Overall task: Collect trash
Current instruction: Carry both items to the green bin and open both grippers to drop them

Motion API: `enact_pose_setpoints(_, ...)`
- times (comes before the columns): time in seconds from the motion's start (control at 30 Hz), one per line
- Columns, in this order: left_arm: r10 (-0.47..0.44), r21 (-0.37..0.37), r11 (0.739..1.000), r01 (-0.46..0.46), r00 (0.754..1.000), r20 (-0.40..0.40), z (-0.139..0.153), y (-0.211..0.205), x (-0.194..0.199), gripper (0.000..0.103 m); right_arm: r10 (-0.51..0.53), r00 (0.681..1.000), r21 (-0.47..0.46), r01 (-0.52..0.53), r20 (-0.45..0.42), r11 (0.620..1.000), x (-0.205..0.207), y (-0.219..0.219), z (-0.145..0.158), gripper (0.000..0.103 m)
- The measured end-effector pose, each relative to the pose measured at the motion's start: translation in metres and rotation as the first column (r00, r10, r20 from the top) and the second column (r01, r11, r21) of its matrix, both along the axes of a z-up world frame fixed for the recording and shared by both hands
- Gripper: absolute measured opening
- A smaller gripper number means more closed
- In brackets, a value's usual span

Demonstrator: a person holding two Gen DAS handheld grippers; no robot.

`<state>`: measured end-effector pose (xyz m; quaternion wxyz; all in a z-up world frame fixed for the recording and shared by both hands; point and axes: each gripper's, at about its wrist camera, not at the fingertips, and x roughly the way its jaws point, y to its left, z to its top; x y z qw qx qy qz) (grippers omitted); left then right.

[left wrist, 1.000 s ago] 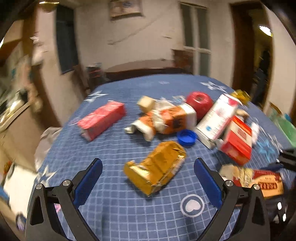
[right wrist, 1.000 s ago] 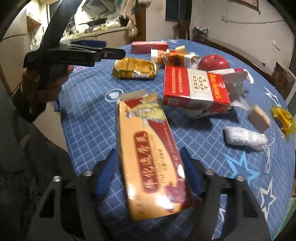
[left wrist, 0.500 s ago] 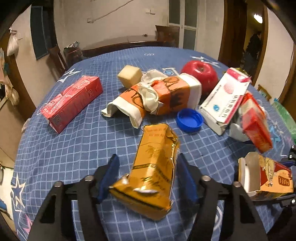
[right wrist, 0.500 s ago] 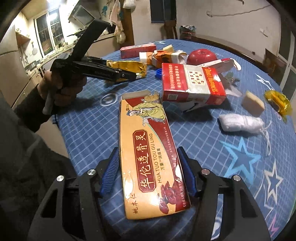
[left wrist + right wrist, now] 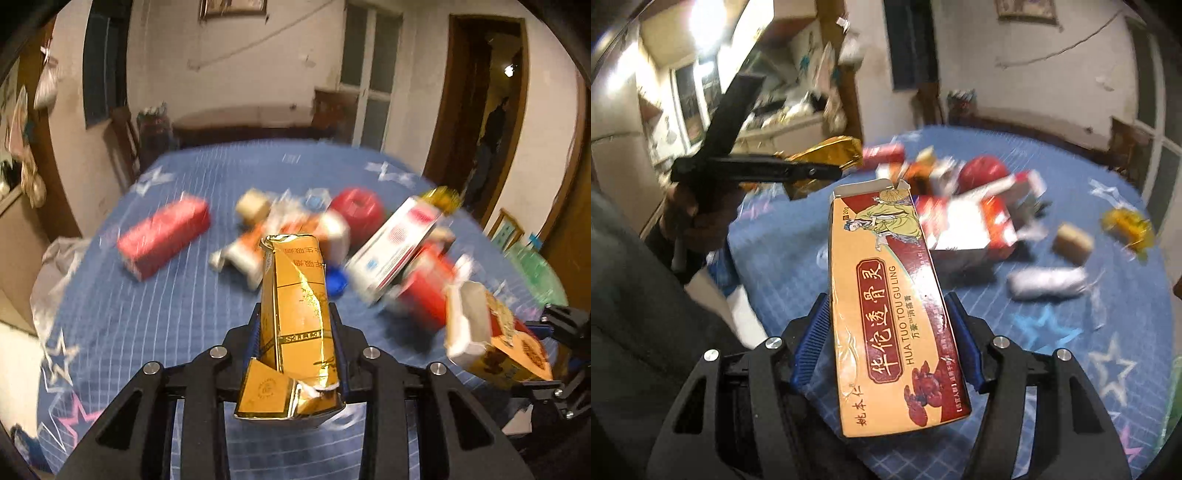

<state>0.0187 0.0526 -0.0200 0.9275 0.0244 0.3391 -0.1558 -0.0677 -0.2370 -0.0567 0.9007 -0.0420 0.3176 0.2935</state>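
A crumpled gold foil carton (image 5: 291, 266) sits upright between the blue pads of my left gripper (image 5: 295, 317), whose jaws are closing on it; it is lifted off the blue cloth. From the right wrist view the same gold carton (image 5: 831, 151) sticks out of the left gripper (image 5: 827, 171), held by a hand. My right gripper (image 5: 888, 306) is shut on a long tan and red medicine box (image 5: 886, 258), open at its far end and raised above the table. That medicine box (image 5: 491, 339) also shows at the right of the left wrist view.
On the blue-clothed table (image 5: 147, 332) lie a red carton (image 5: 162, 236), an orange-white wrapper (image 5: 258, 240), a blue cap (image 5: 336, 282), a red apple (image 5: 356, 212), a white-red box (image 5: 395, 243), a white wad (image 5: 1047, 282), a tan block (image 5: 1073, 243) and a yellow wrapper (image 5: 1126, 225).
The left jaws came in from wide open onto the gold carton and raised it off the cloth. The right gripper lifted the medicine box up from the table.
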Motion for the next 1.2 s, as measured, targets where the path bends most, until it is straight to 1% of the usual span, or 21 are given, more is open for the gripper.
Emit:
enact_pose_setpoints(0.1,-0.037,-0.032,0.999,0.039,0.998,0.056,0.029,-0.020,-0.004,0.034,-0.083,0.995,0.048,0.081,0.047,0.996,-0.003,-0.020,0.023,0.060)
enact_pose_setpoints(0.2,-0.114,-0.042,0.992,0.120,0.986,0.120,0.060,-0.057,-0.008,0.034,-0.191,0.977,0.069,0.185,0.095,0.980,-0.007,-0.043,0.045,0.060)
enact_pose_setpoints(0.27,-0.165,-0.041,0.984,0.172,0.976,0.139,0.071,-0.082,-0.008,0.034,-0.265,0.957,0.082,0.256,0.119,0.963,-0.013,-0.061,0.055,0.060)
enact_pose_setpoints(0.37,-0.280,-0.033,0.957,0.288,0.949,0.147,0.087,-0.135,-0.007,0.034,-0.394,0.909,0.091,0.384,0.136,0.919,-0.024,-0.097,0.066,0.060)
enact_pose_setpoints(0.4,-0.314,-0.030,0.946,0.322,0.938,0.145,0.090,-0.154,-0.004,0.034,-0.440,0.887,0.092,0.431,0.140,0.898,-0.029,-0.109,0.069,0.060)
enact_pose_setpoints(0.5,-0.404,-0.025,0.912,0.410,0.906,0.124,0.094,-0.211,0.004,0.034,-0.588,0.797,0.100,0.579,0.136,0.809,-0.037,-0.156,0.074,0.060)
enact_pose_setpoints(0.53,-0.426,-0.024,0.902,0.431,0.898,0.112,0.093,-0.229,0.007,0.034,-0.650,0.750,0.106,0.641,0.122,0.760,-0.042,-0.179,0.077,0.060)
enact_pose_setpoints(0.57,-0.456,-0.024,0.888,0.460,0.885,0.093,0.091,-0.253,0.011,0.034,-0.688,0.717,0.109,0.679,0.111,0.726,-0.044,-0.194,0.076,0.060)
enact_pose_setpoints(0.6,-0.475,-0.024,0.878,0.479,0.876,0.083,0.090,-0.267,0.013,0.034,-0.740,0.666,0.109,0.731,0.098,0.673,-0.049,-0.214,0.076,0.060)
enact_pose_setpoints(0.63,-0.505,-0.017,0.862,0.507,0.860,0.068,0.087,-0.290,0.017,0.034,-0.779,0.623,0.102,0.772,0.077,0.627,-0.053,-0.233,0.075,0.060)
enact_pose_setpoints(0.67,-0.524,-0.012,0.851,0.525,0.850,0.059,0.084,-0.308,0.020,0.034,-0.807,0.587,0.096,0.801,0.065,0.590,-0.058,-0.245,0.073,0.060)
enact_pose_setpoints(0.7,-0.543,-0.010,0.839,0.544,0.839,0.041,0.079,-0.328,0.023,0.034,-0.839,0.542,0.085,0.834,0.048,0.545,-0.062,-0.262,0.070,0.060)
enact_pose_setpoints(0.73,-0.554,-0.010,0.832,0.555,0.832,0.022,0.075,-0.345,0.027,0.034,-0.861,0.507,0.074,0.858,0.026,0.508,-0.064,-0.278,0.066,0.060)
enact_pose_setpoints(0.77,-0.574,-0.016,0.819,0.574,0.819,-0.009,0.070,-0.367,0.032,0.034,-0.880,0.475,0.067,0.878,0.011,0.475,-0.069,-0.291,0.063,0.060)
enact_pose_setpoints(0.83,-0.608,-0.024,0.794,0.607,0.793,-0.036,0.061,-0.400,0.027,0.034,-0.899,0.437,0.053,0.898,-0.013,0.436,-0.076,-0.309,0.057,0.060)
enact_pose_setpoints(0.87,-0.634,-0.027,0.773,0.634,0.771,-0.052,0.057,-0.421,0.027,0.034,-0.910,0.412,0.054,0.910,-0.038,0.410,-0.080,-0.321,0.053,0.060)
enact_pose_setpoints(0.97,-0.687,-0.037,0.725,0.687,0.720,-0.096,0.044,-0.466,0.026,0.034,-0.925,0.371,0.054,0.928,-0.083,0.368,-0.088,-0.338,0.045,0.060)
enact_pose_setpoints(1.0,-0.697,-0.040,0.716,0.697,0.709,-0.106,0.040,-0.477,0.025,0.034,-0.930,0.355,0.048,0.935,-0.096,0.352,-0.090,-0.344,0.043,0.060)
enact_pose_setpoints(1.07,-0.716,-0.057,0.695,0.716,0.684,-0.135,0.031,-0.500,0.026,0.034,-0.932,0.339,0.048,0.941,-0.124,0.336,-0.096,-0.351,0.037,0.060)
enact_pose_setpoints(1.13,-0.725,-0.071,0.686,0.724,0.671,-0.153,0.014,-0.517,0.028,0.034,-0.931,0.329,0.055,0.944,-0.160,0.325,-0.099,-0.360,0.031,0.060)
enact_pose_setpoints(1.2,-0.730,-0.068,0.680,0.730,0.665,-0.157,0.008,-0.530,0.027,0.034,-0.926,0.328,0.071,0.945,-0.188,0.320,-0.102,-0.361,0.024,0.060)
